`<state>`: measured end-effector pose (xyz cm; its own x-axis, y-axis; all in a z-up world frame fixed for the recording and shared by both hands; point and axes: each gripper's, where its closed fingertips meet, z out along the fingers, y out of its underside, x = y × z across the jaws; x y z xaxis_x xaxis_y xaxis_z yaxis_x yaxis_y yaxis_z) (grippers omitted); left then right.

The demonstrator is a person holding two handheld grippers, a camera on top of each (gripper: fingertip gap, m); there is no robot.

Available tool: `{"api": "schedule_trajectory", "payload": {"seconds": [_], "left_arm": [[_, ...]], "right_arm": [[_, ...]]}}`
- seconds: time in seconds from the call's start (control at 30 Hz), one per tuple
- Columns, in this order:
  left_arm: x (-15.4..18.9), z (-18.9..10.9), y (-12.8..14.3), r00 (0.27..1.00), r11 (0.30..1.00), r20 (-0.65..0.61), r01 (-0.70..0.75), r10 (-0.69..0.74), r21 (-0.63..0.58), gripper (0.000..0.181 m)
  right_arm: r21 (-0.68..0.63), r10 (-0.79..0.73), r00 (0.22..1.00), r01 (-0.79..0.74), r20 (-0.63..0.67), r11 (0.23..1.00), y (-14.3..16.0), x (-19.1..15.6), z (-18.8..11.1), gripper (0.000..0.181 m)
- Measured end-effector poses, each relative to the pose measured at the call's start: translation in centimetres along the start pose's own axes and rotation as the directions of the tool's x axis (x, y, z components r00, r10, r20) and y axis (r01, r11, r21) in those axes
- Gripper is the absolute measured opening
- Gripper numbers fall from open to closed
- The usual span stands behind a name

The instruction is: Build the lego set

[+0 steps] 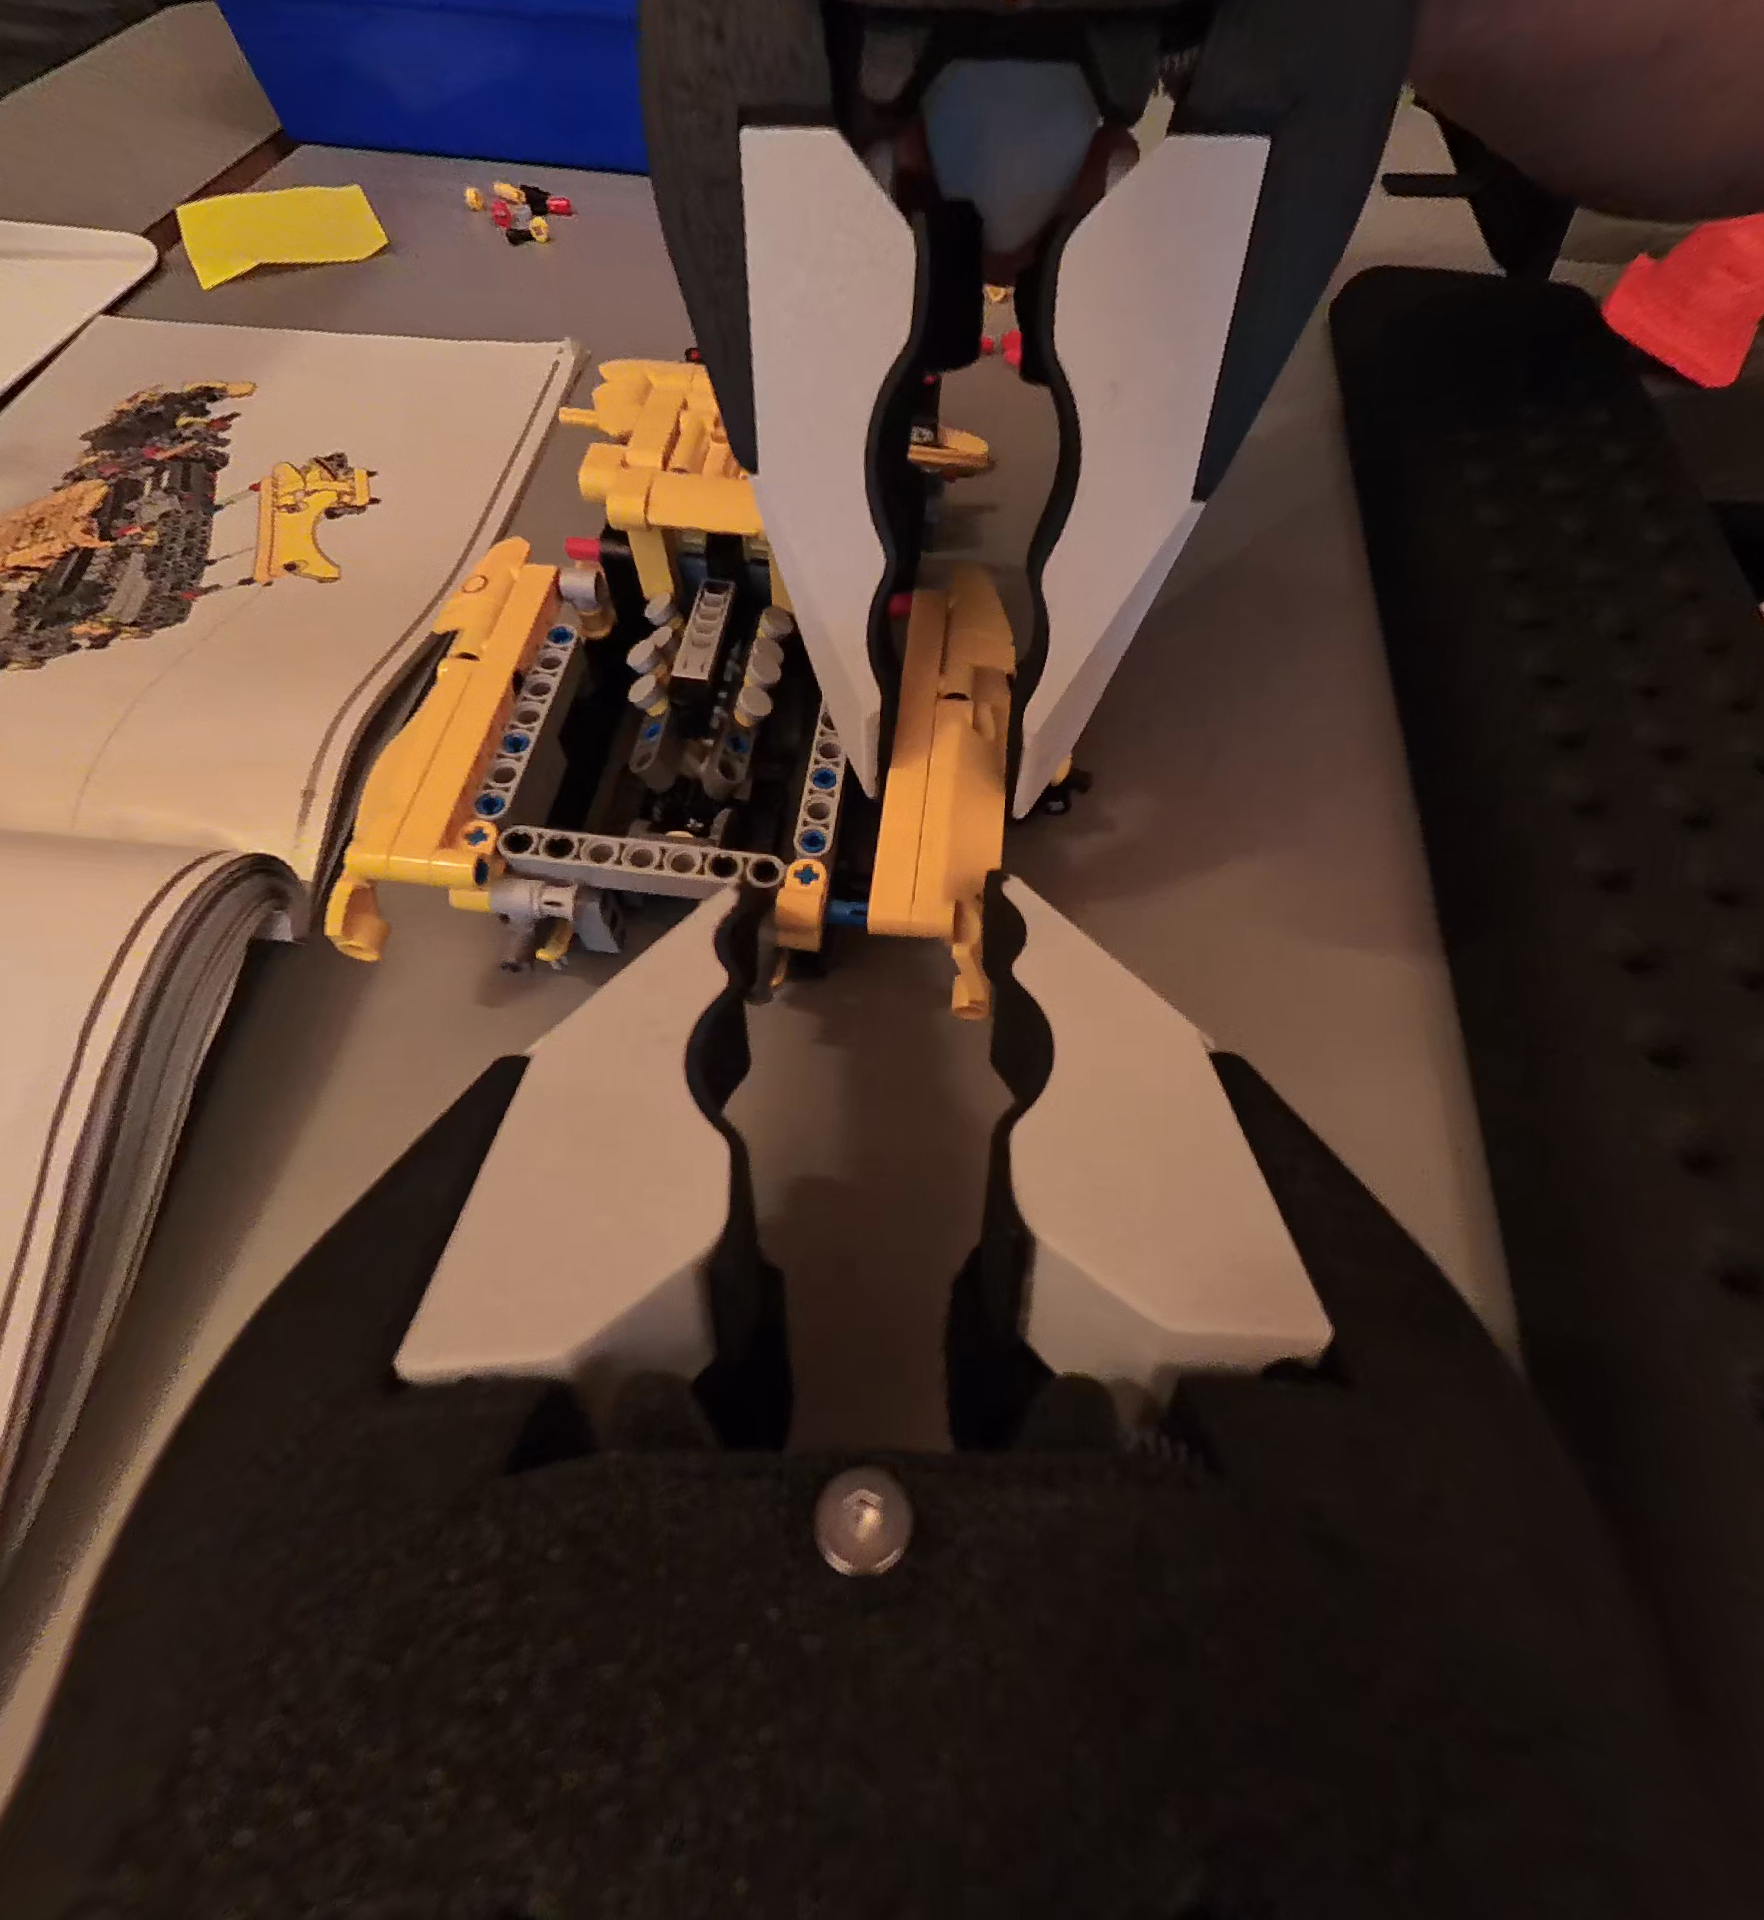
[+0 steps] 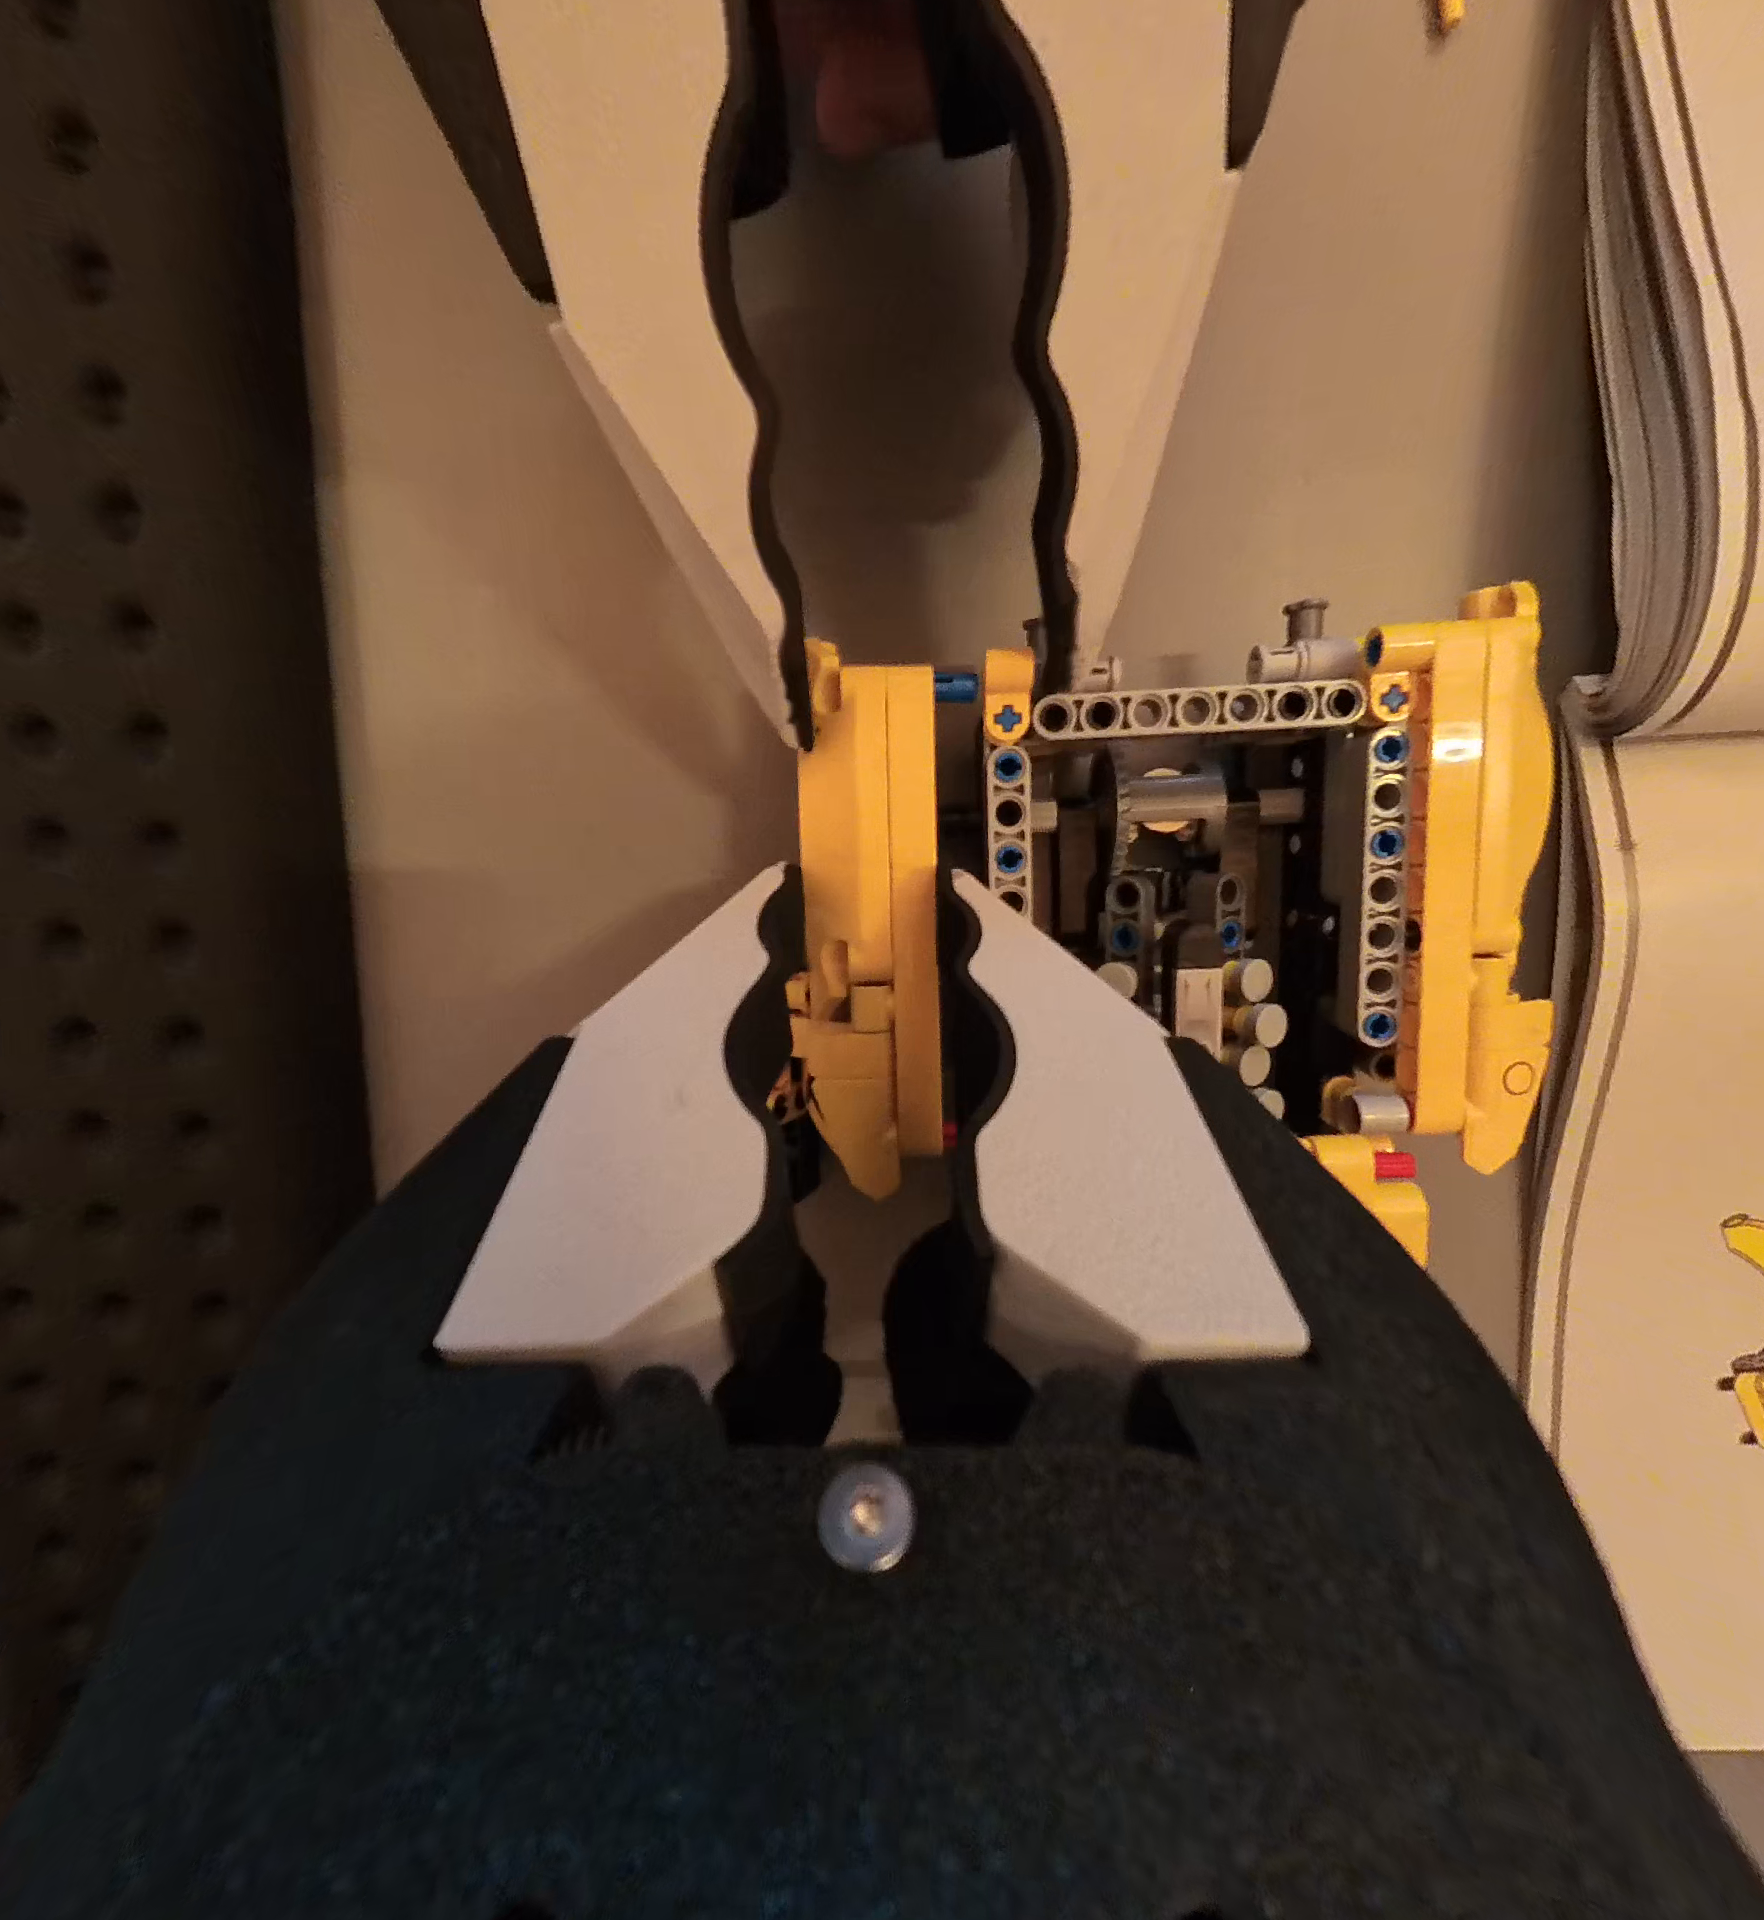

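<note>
A partly built yellow and grey lego vehicle frame (image 1: 670,727) (image 2: 1200,883) lies on the table. Its one side carries a yellow panel (image 1: 462,727). A second yellow side panel (image 1: 945,748) (image 2: 867,883) stands against the other side, where a blue pin (image 2: 956,686) shows in the small gap between them. My right gripper (image 2: 873,878) (image 1: 951,790) is shut on this panel, one finger on each face. My left gripper (image 1: 867,894) (image 2: 930,686) is open, facing the right one, its tips at the near end of the panel and the grey cross beam (image 1: 639,854).
An open instruction book (image 1: 182,623) (image 2: 1740,935) lies against the model. A black perforated mat (image 1: 1584,831) (image 2: 78,727) lies on the other side. At the back are loose small pieces (image 1: 519,213), a yellow paper (image 1: 275,234), a blue bin (image 1: 442,73) and a white tray (image 1: 5,301). The tips of both grippers are at nearly the same place. The open instruction book (image 2: 1740,935) is about equally far from each gripper, around 15 cm. Seen from the left wrist view (image 1: 249,730) as well.
</note>
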<state>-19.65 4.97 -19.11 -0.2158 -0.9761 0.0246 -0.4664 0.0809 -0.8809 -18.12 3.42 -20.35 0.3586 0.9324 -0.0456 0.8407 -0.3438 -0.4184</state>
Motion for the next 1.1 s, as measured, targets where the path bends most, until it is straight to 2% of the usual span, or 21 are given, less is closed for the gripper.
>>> {"api": "schedule_trajectory", "payload": {"seconds": [0.47, 0.8, 0.93, 1.1], "left_arm": [[0.0, 0.5, 0.0, 0.998, 0.995, 0.0, -0.057, 0.057, -0.078, 0.044], [-0.2, 0.9, -0.3, 0.999, 0.995, 0.022, -0.027, 0.029, -0.092, 0.038], [-0.1, 0.9, -0.5, 1.0, 0.997, -0.001, 0.009, -0.009, -0.078, 0.035], [0.0, 1.0, -0.5, 1.0, 0.996, 0.003, -0.011, 0.011, -0.091, 0.033]], "right_arm": [[0.023, 0.009, 1.0, -0.009, -0.004, 1.0, 0.1, 0.3, -0.4, 0.024], [0.037, -0.063, 0.993, 0.066, -0.097, 0.997, 0.4, 0.9, -0.7, 0.024], [0.062, -0.024, 0.997, 0.029, -0.073, 0.998, 0.6, 0.8, -0.6, 0.024], [0.08, -0.025, 0.998, 0.029, -0.058, 0.996, 0.7, 0.7, -0.6, 0.024]]}}
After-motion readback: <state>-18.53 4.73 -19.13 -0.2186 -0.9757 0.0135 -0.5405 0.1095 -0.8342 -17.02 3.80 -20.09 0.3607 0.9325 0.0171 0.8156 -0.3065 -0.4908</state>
